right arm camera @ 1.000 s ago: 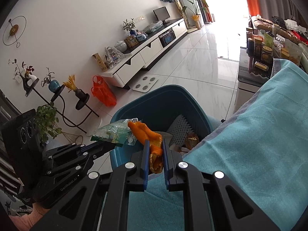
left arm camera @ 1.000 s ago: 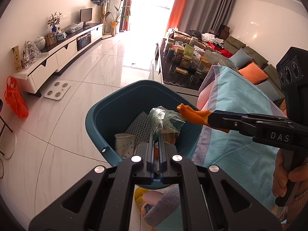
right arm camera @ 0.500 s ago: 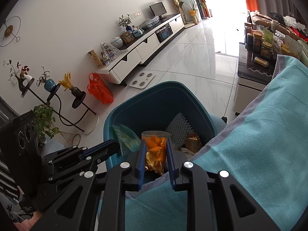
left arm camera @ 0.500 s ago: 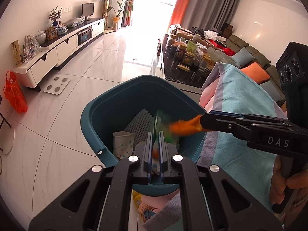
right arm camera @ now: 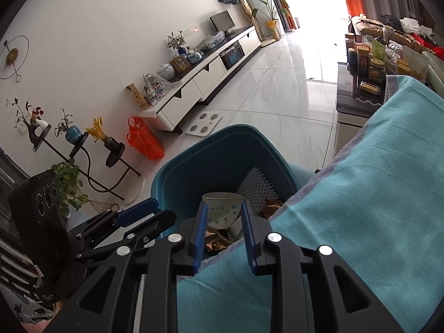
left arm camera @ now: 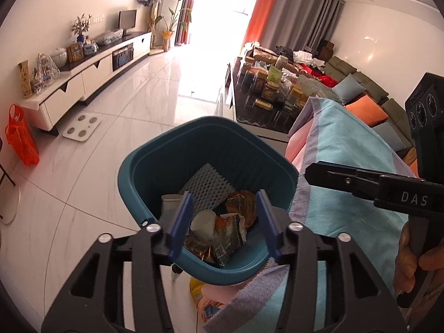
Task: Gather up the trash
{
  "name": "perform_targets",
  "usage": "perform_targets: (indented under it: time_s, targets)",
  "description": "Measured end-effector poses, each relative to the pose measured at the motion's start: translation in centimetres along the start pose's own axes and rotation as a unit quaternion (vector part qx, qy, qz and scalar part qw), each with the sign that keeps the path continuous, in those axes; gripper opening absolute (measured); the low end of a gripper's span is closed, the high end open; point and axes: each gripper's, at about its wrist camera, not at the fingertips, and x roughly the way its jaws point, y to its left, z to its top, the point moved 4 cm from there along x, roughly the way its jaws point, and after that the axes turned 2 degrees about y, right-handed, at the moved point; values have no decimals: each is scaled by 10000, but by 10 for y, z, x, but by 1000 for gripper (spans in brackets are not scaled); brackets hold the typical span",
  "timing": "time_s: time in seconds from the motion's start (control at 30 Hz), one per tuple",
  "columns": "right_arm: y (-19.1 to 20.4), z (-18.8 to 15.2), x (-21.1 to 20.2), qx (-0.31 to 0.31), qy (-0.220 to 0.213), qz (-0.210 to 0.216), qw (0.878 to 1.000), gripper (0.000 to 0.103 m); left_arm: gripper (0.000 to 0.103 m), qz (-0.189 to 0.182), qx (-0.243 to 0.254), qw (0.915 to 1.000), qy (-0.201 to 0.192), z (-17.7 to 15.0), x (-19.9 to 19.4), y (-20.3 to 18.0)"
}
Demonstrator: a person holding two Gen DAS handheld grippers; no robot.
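Left wrist view: left gripper hangs over the teal bin, jaws opening, nothing between them. Trash sits in the bin: paper cup, snack wrappers, grey mesh pad. Right gripper reaches in from the right above the blue towel.

Right wrist view: right gripper jaws opening, empty, above the bin's near edge. A patterned cup lies inside, beyond the fingertips.

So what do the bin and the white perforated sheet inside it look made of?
Bin: likely moulded plastic, teal, smooth with a soft sheen and a rounded rim. Perforated sheet: probably foam or soft plastic mesh, matte, with regular holes; hard to tell which.
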Motion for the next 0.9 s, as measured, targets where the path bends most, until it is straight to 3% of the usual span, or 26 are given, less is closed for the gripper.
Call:
perform_targets:
  time_s: [0.13, 0.2, 0.3, 0.47, 0.7, 0.9]
  targets:
    - [-2, -8, -23, -46, -268, -53, 9996, 37, 72, -27, 139, 9996, -263, -2, -20, -9]
    - [-4, -11, -36, -71, -421, -91, 9990, 48, 80, -1, 220, 9989, -419, -5, -33, -13]
    - [-3, -21, -60, -148, -711, -173, 9972, 57, 96, -32, 300, 9976, -622, -11, -51, -21]
    - [-9, -43, -94, -256, -1072, -368, 9932, 73, 97, -118, 394, 9957, -833, -22, -78, -41]
    - [-26, -83, -146, -194, -1680, -964, 9809, 96, 97, -286, 550, 9915, -1144, -34, -103, -81]
    - [-53, -123, -196, 13, -2328, -1780, 9561, 96, 97, -520, 909, 9827, -1524, -45, -118, -133]
